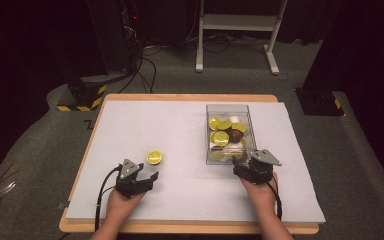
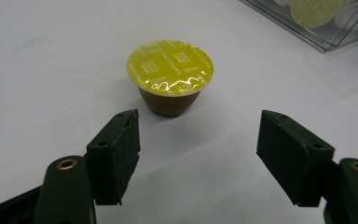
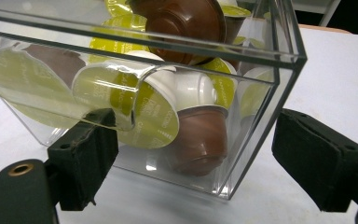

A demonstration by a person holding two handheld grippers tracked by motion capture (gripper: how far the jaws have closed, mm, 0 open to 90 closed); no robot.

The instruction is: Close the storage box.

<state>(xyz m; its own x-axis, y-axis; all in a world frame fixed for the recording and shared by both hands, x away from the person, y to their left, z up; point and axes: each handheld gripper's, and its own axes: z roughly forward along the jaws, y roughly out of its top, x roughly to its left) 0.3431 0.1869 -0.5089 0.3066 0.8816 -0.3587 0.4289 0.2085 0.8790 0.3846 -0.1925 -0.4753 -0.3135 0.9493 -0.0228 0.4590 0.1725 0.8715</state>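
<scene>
One clear plastic box point(image 1: 228, 108) stands on the white table point(image 1: 180, 190), right of centre, and is the largest item inspected. It is open-topped and holds a loose heap of coffee capsules point(image 3: 200, 135), roughly a dozen or fewer: several with yellow foil lids, some brown-bodied, some white, lying tilted and on their sides against the walls. The walls appear rigid and smooth; judged slippery under rubber pads, and light enough to slide if nudged.

The right gripper point(image 1: 256, 167) sits at the near end of the box. Its jaws stand apart, one to either side of the near corner; whether the pads touch the wall cannot be told.

The left gripper point(image 2: 200, 158) rests low over the table, jaws apart and holding nothing, pointed at the single capsule point(image 2: 170, 74).

That capsule stands alone, upright, foil lid up, on the table left of the box and well apart from it, just beyond the left jaws. Judged light, with a stiff tapered cup and a thin foil lid that would dent or puncture. Best hold: across the brown body below the rim, with modest pressure, since the taper may let it slip downward.
</scene>
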